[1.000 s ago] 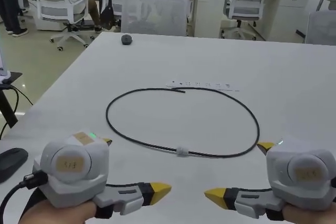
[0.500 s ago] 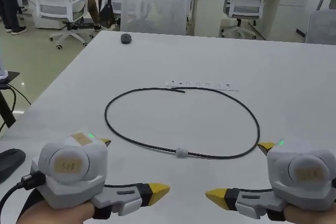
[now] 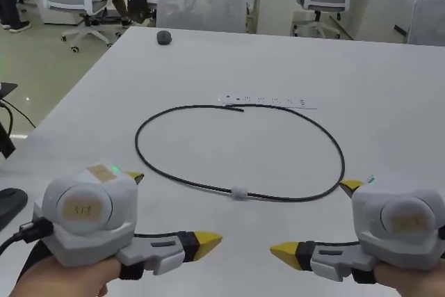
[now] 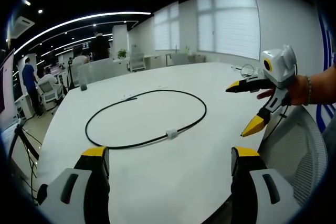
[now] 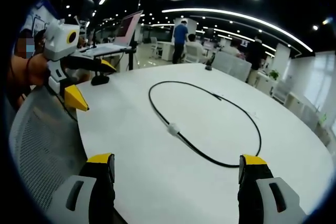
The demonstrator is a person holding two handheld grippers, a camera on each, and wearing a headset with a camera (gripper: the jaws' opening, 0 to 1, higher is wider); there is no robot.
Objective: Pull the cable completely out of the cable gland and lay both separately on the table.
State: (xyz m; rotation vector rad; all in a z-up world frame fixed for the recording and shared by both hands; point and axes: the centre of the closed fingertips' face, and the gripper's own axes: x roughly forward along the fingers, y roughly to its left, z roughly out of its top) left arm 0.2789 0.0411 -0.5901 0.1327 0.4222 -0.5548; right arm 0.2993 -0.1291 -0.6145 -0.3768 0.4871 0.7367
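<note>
A black cable (image 3: 136, 144) lies in a wide loop on the white table (image 3: 375, 81). A small white cable gland (image 3: 238, 192) sits threaded on the near side of the loop. My left gripper (image 3: 172, 208) hovers open at the near left, short of the loop, nothing between its jaws. My right gripper (image 3: 316, 218) hovers open at the near right, also empty. In the left gripper view the gland (image 4: 171, 134) and cable (image 4: 205, 111) lie ahead of the left gripper (image 4: 169, 156), with the right gripper (image 4: 245, 106) off to the side. In the right gripper view the gland (image 5: 172, 128) lies ahead of the right gripper (image 5: 176, 160).
A thin white strip with small marks (image 3: 268, 102) lies just beyond the loop. A dark round object (image 3: 163, 37) rests near the far left edge. Office chairs (image 3: 201, 1) stand behind the table. A black object (image 3: 7, 203) and a trailing lead sit off the left edge.
The head camera has dipped a little, so the whole picture has shifted. The cable and gland lie as before, and both grippers stay open in about the same place.
</note>
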